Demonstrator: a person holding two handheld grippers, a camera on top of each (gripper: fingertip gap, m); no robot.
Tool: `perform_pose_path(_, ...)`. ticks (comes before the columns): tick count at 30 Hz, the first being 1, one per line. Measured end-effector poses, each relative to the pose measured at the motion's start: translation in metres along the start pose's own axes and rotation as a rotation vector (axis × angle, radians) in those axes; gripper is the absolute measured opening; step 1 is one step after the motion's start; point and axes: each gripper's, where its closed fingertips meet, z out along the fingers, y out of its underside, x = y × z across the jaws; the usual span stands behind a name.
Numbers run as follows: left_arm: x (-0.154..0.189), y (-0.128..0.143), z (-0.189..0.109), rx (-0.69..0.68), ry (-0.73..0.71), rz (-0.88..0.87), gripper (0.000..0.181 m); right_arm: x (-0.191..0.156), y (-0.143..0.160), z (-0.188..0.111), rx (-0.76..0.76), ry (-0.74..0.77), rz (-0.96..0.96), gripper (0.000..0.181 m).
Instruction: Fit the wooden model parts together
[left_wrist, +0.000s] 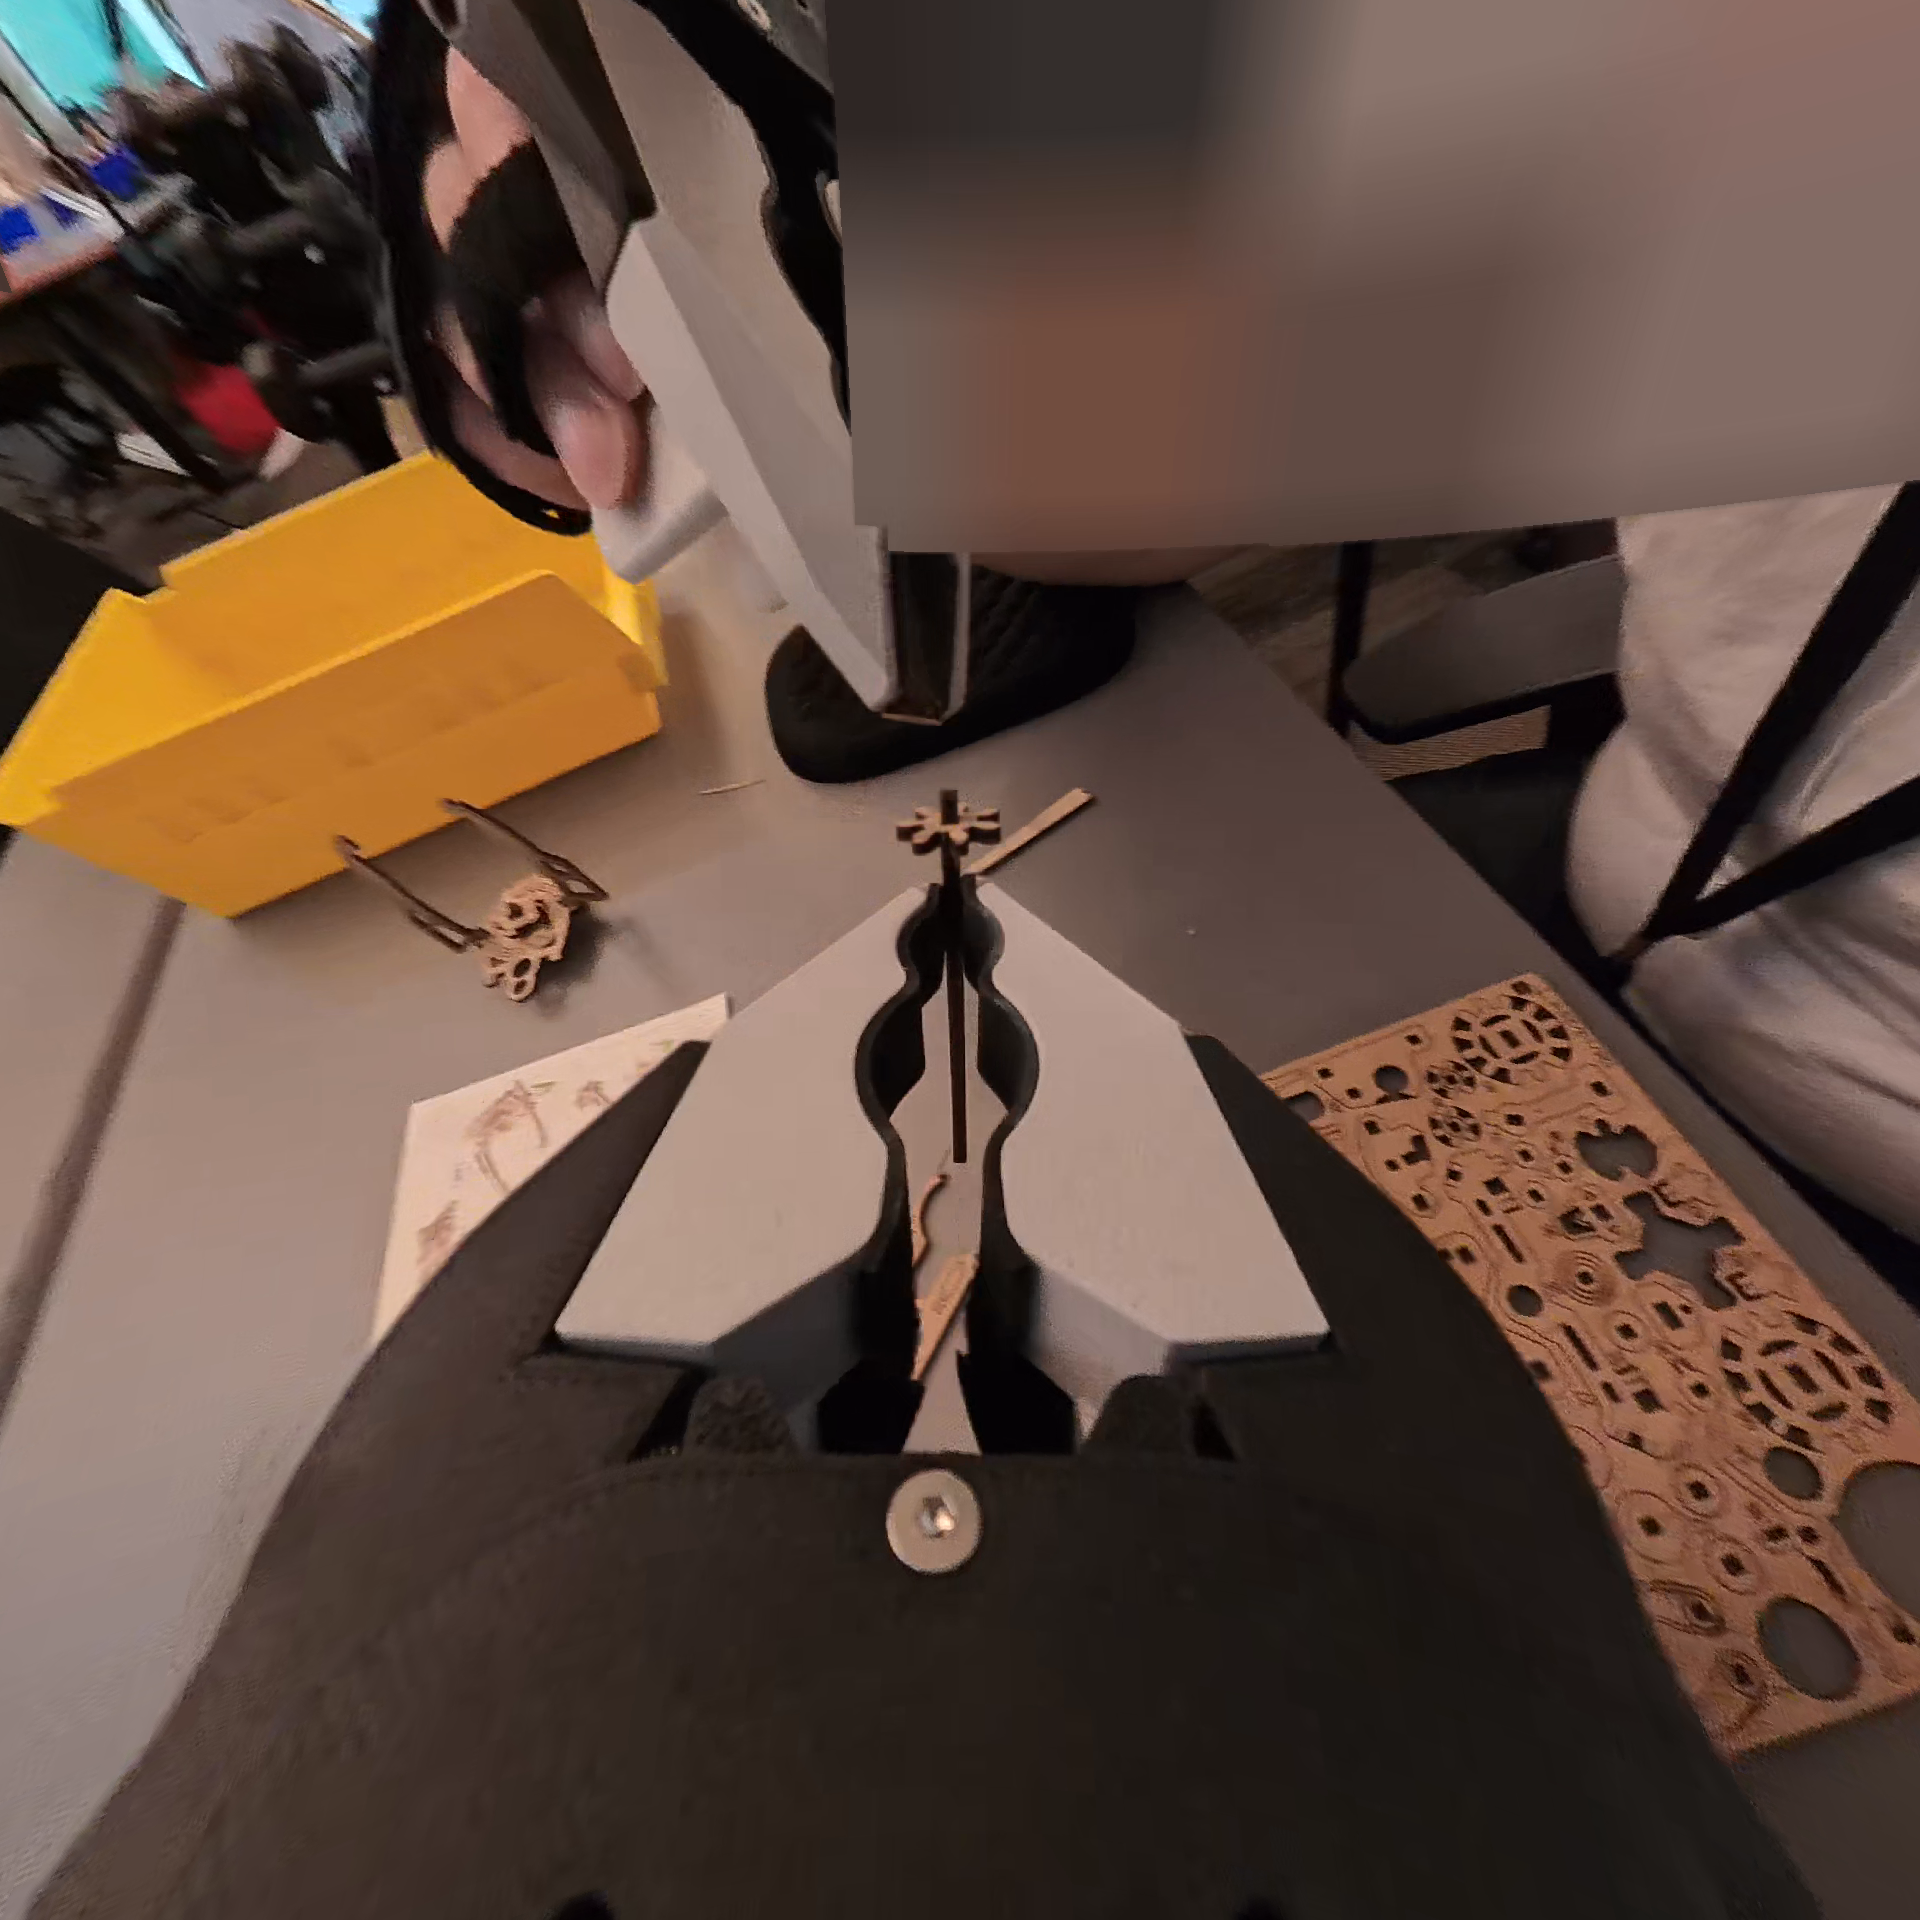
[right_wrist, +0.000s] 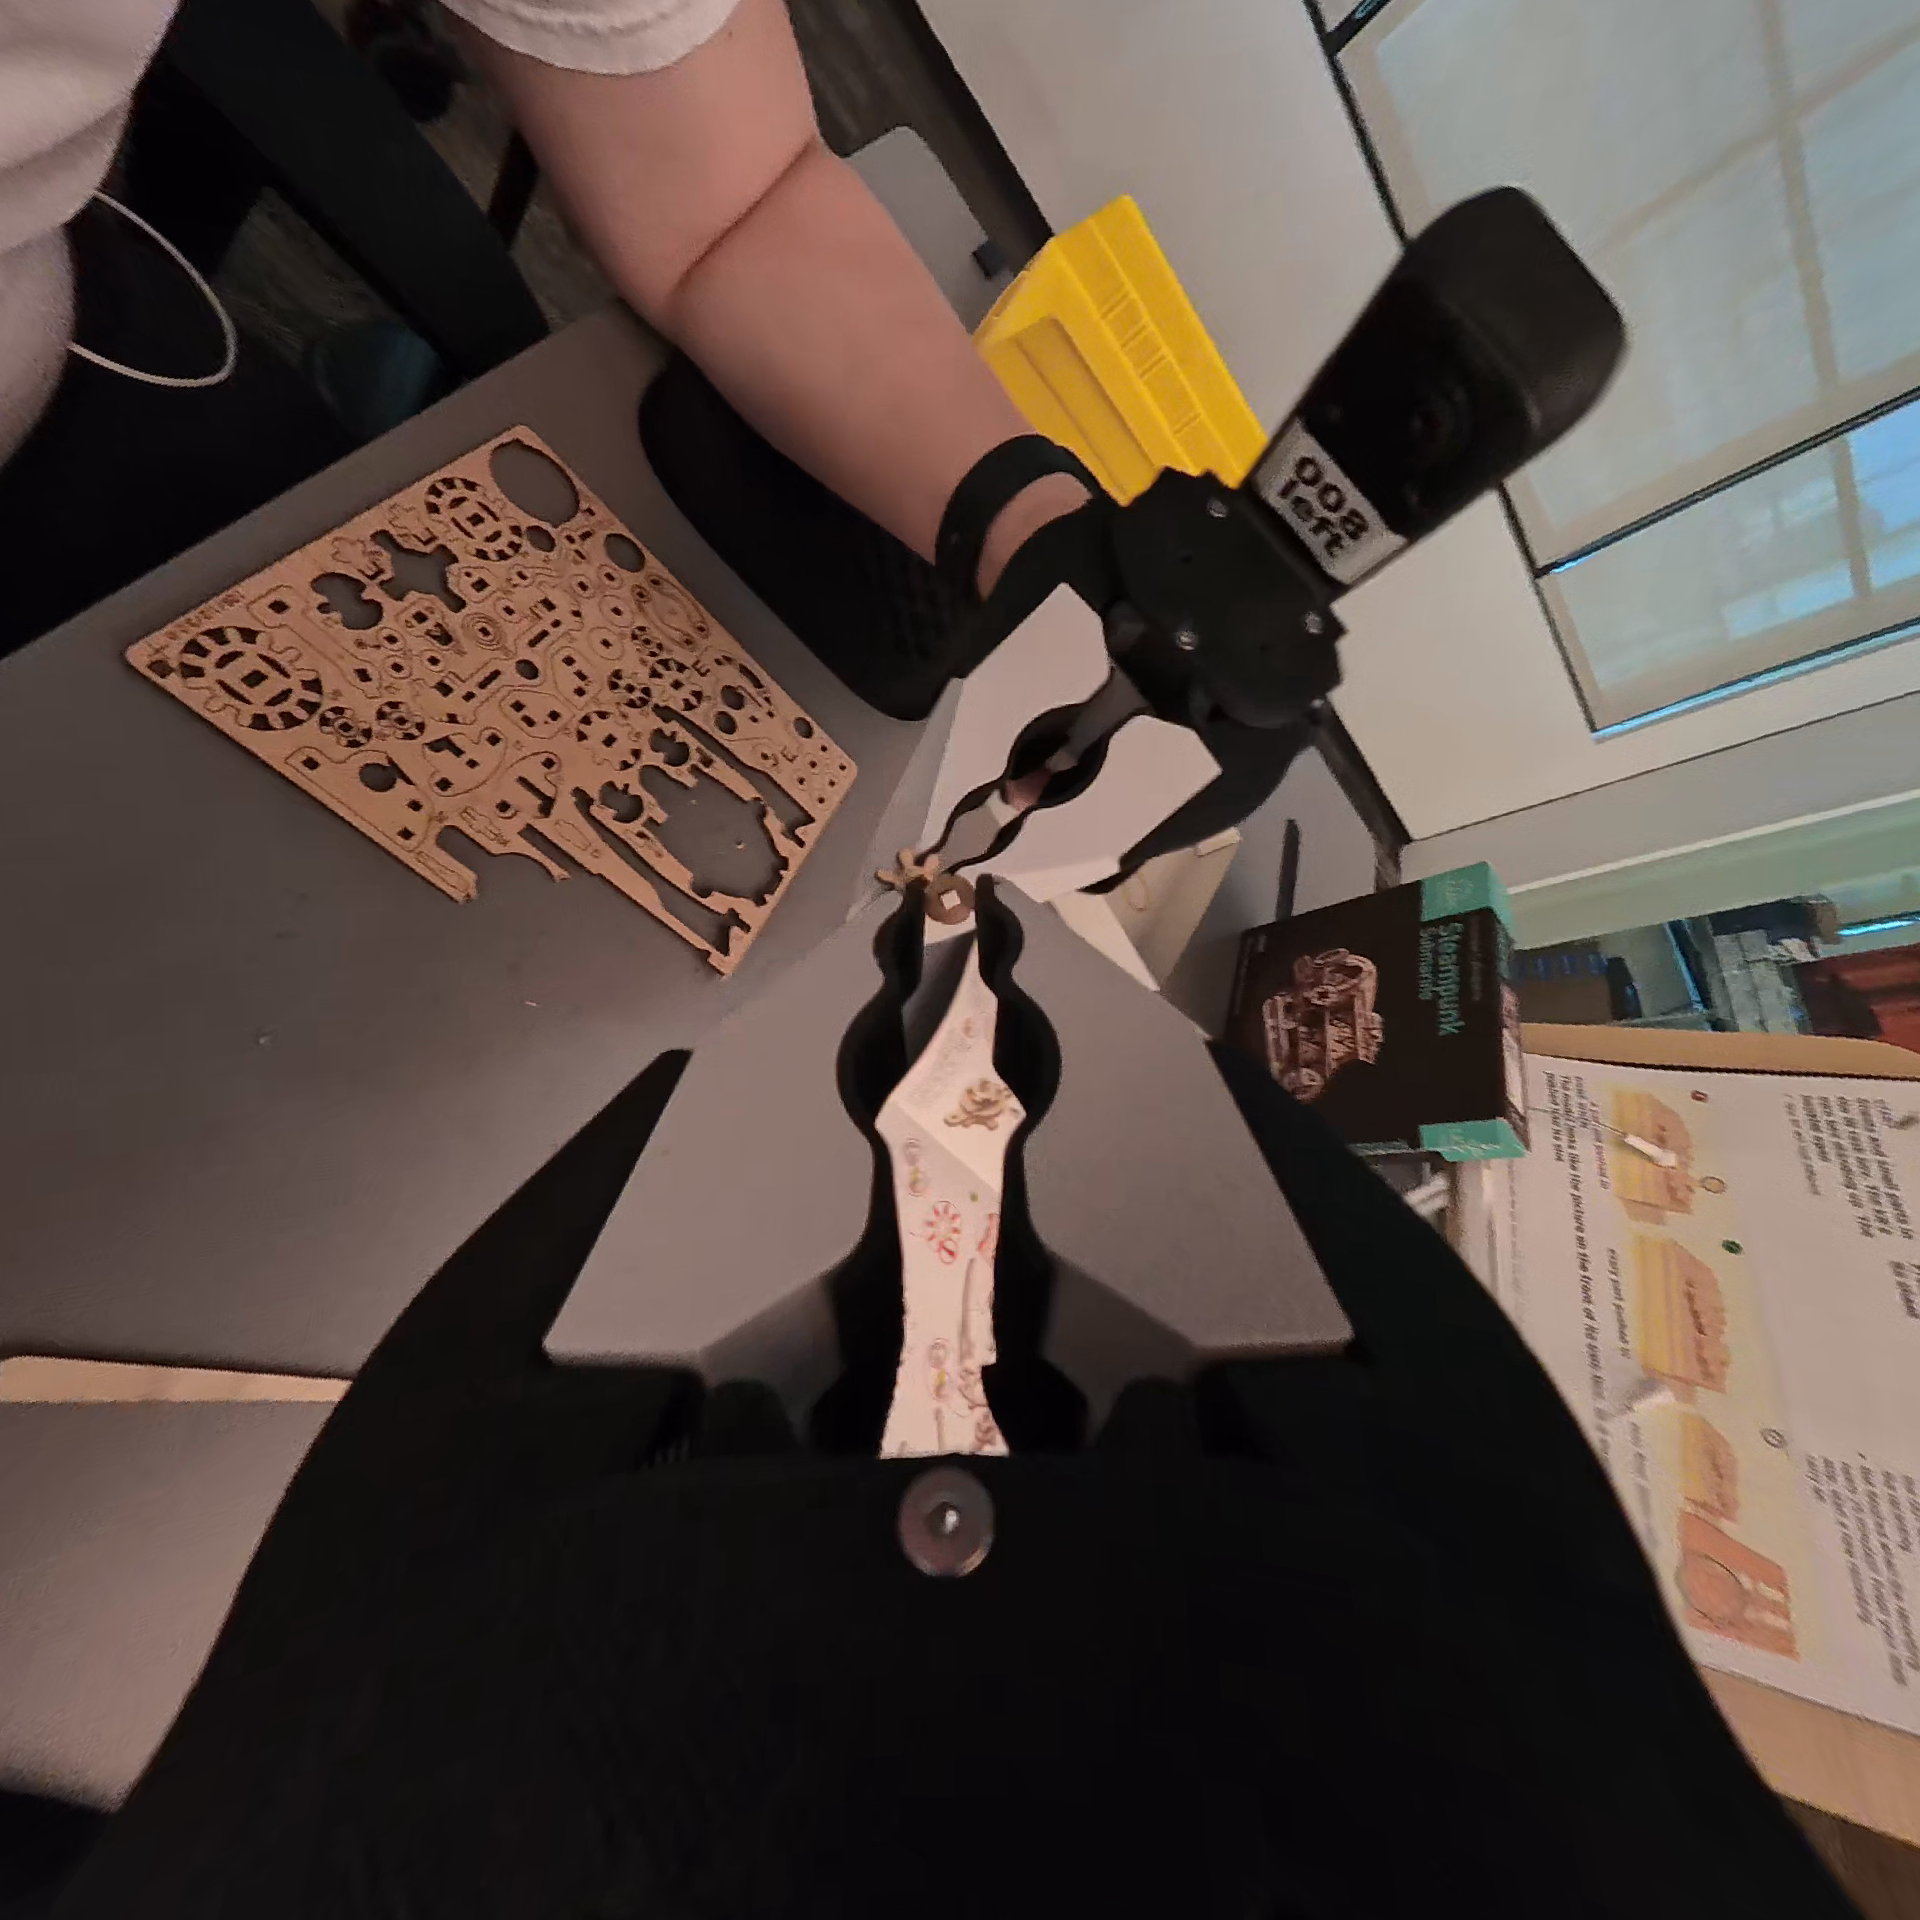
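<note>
My left gripper (left_wrist: 948, 896) is shut on a thin dark wooden axle (left_wrist: 956, 1039) that stands on edge between the fingers. A flower-shaped wooden gear (left_wrist: 948, 831) sits on the axle's far end, just past the fingertips. My right gripper (right_wrist: 951, 902) is shut on a small round wooden ring (right_wrist: 948, 902) with a square hole. In the right wrist view the ring is right next to the flower gear (right_wrist: 904, 868), which the left gripper (right_wrist: 940, 852) holds. In the left wrist view the right gripper (left_wrist: 914, 712) hangs above and behind the gear.
A wooden parts sheet (left_wrist: 1621, 1351) (right_wrist: 488, 686) with many cut-outs lies on the grey table (left_wrist: 260, 1091). There are also a yellow bin (left_wrist: 343, 707), a small part-built wooden assembly (left_wrist: 520, 925), a loose wooden strip (left_wrist: 1034, 826), an instruction sheet (left_wrist: 499, 1143) and the kit box (right_wrist: 1371, 1018). My left and right fingertips are right by each other.
</note>
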Motion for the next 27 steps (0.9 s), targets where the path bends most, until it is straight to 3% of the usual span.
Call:
perform_pose_path(8,0.015,0.011,0.007,-0.059,0.114,-0.055,0.000,-0.024,0.000,0.015,-0.008,-0.149,0.065,0.008)
perform_pose_path(27,0.023,0.015,0.009,-0.084,0.149,-0.033,0.000,-0.033,0.002,0.021,-0.006,-0.211,0.109,0.009)
